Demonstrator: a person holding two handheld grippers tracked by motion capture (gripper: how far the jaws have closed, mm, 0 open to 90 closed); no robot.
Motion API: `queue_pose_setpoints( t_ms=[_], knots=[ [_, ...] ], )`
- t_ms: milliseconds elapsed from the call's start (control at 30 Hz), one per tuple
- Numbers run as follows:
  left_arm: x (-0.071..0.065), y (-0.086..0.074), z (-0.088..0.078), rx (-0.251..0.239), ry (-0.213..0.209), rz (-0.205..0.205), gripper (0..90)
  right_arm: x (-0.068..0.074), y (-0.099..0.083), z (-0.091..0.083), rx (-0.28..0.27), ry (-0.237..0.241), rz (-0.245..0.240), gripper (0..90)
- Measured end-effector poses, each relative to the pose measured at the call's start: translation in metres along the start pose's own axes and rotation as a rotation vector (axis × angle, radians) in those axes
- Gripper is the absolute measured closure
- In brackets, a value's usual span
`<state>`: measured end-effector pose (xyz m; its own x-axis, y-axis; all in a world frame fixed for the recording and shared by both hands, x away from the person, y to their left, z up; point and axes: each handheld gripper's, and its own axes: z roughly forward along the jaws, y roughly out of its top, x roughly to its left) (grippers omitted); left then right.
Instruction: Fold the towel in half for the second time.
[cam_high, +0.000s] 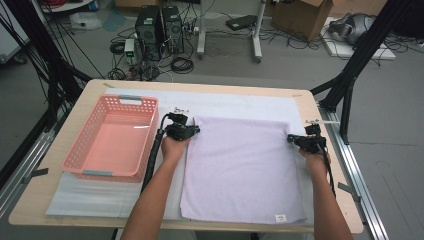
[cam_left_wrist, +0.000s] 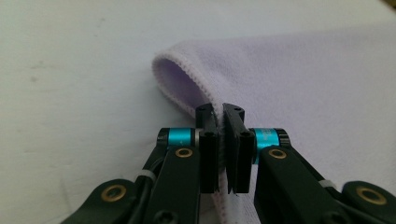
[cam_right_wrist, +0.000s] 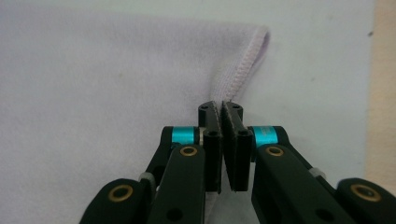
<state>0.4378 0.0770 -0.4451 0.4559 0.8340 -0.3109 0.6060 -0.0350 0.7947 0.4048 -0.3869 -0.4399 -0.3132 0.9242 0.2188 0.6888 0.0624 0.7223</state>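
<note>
A lavender towel (cam_high: 240, 170) lies spread flat on a white mat, with a small white label (cam_high: 280, 218) at its near right corner. My left gripper (cam_high: 196, 130) is at the towel's left edge near the far left corner. In the left gripper view the left gripper (cam_left_wrist: 220, 112) is shut on the towel's hemmed edge (cam_left_wrist: 205, 95), which curls up around the jaws. My right gripper (cam_high: 291, 138) is at the right edge near the far right corner. In the right gripper view the right gripper (cam_right_wrist: 220, 109) is shut on the stitched hem (cam_right_wrist: 243, 70), lifting it slightly.
A pink plastic basket (cam_high: 75, 150) stands empty on the left of the table, close to the left forearm. The white mat (cam_high: 100, 197) covers most of the wooden tabletop (cam_high: 30, 200). Beyond the far edge, computers (cam_high: 159, 25) and cables lie on the floor.
</note>
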Motion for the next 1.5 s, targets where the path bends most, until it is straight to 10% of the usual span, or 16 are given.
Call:
queue_pose_setpoints(
  t_ms=[200,600,1067,1500],
  knots=[
    [-0.004,0.017,-0.025,-0.185,-0.04,-0.031,85.0,-0.003,0.006,-0.019,-0.194,0.035,0.057,87.5],
    [-0.014,-0.001,-0.057,-0.166,-0.085,0.009,84.3,0.012,0.003,-0.051,-0.208,0.093,-0.013,87.2],
    [-0.038,-0.046,-0.101,-0.159,-0.165,0.079,83.8,0.031,-0.056,-0.089,-0.197,0.115,-0.068,87.0],
    [-0.041,-0.092,-0.113,-0.07,-0.141,0.174,81.4,0.043,-0.09,-0.1,-0.1,0.096,-0.131,86.7]
  ],
)
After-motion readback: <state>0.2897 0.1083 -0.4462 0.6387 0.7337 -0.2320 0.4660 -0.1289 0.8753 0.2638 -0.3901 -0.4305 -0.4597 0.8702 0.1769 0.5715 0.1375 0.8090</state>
